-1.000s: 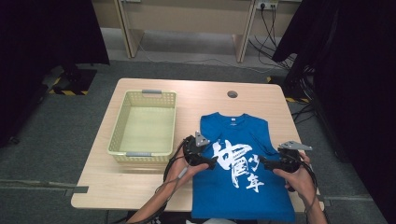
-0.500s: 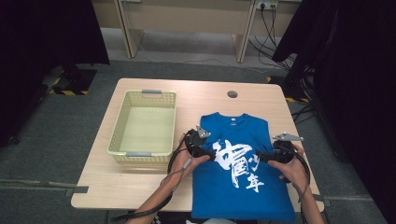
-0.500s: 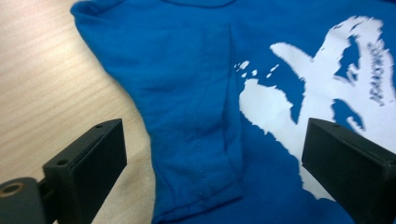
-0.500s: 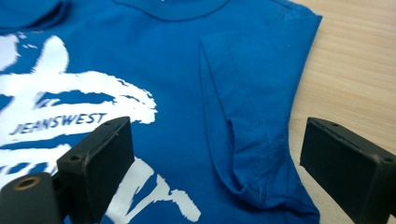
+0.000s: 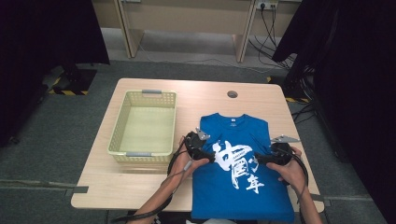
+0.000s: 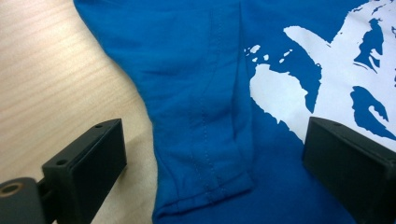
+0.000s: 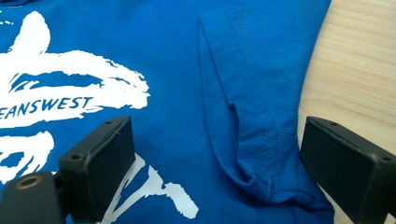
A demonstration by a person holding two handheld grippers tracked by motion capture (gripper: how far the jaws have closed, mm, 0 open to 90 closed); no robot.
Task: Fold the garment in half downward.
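The T-shirt (image 5: pixel 243 177) lies flat on the right half of the table (image 5: pixel 140 186), its collar toward the far edge and its hem at the near edge. The basket (image 5: pixel 144 122) stands to its left (near, not touching). Behind the shirt is the cable hole (image 5: pixel 232 94). The left gripper (image 5: pixel 211 157) is at the shirt's left edge, the right gripper (image 5: pixel 259 158) at its right edge.

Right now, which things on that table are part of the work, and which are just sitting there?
In use: blue T-shirt with white print, folded-in sleeves; left gripper and right gripper, both with open jaws.
Lying about: pale yellow plastic basket; wooden table.
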